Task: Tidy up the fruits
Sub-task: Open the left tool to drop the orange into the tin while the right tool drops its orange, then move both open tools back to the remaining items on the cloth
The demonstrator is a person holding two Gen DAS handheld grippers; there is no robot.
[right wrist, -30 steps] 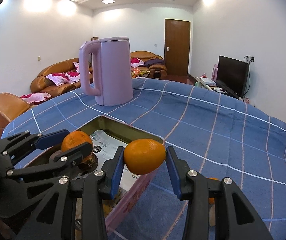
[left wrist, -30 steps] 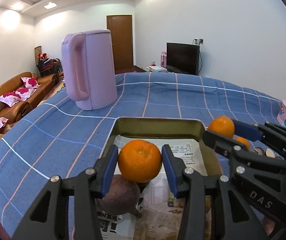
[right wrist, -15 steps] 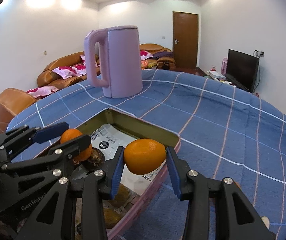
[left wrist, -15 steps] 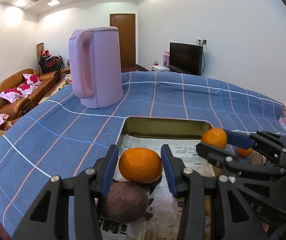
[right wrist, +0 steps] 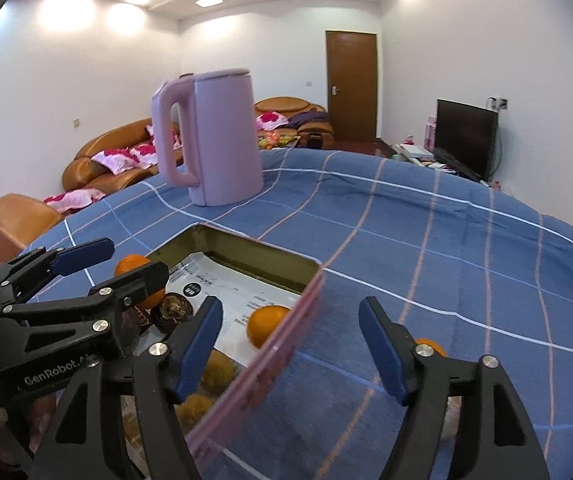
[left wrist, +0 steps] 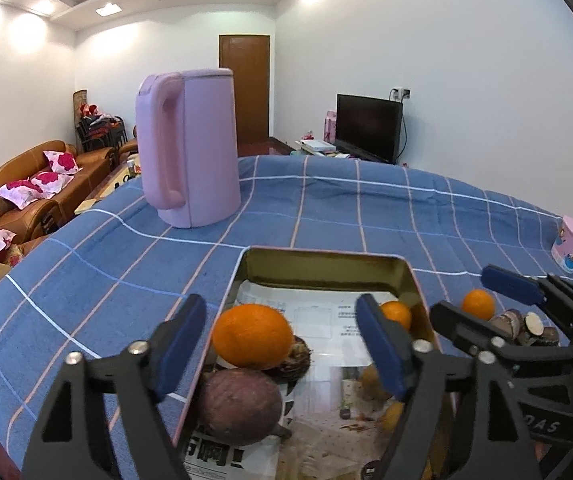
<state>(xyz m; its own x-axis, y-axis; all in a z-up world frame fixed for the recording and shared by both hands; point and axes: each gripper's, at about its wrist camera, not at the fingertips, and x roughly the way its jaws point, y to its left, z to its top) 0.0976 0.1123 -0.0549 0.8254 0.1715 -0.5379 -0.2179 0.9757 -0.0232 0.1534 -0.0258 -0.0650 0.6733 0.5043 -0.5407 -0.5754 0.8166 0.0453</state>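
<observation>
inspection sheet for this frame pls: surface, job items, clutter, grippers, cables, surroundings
Surface: blue checked tablecloth.
Job's things: tin tray lined with newspaper; orange resting on dark fruits in it; second orange on the paper; another orange outside on the cloth.
Clutter: pink kettle; pink cup.
Grippers: left hand-held gripper opening, pads clear of the orange; right hand-held gripper opening, nothing between.
Cables: TV lead on the wall.
Surroundings: sofa, TV, door.
</observation>
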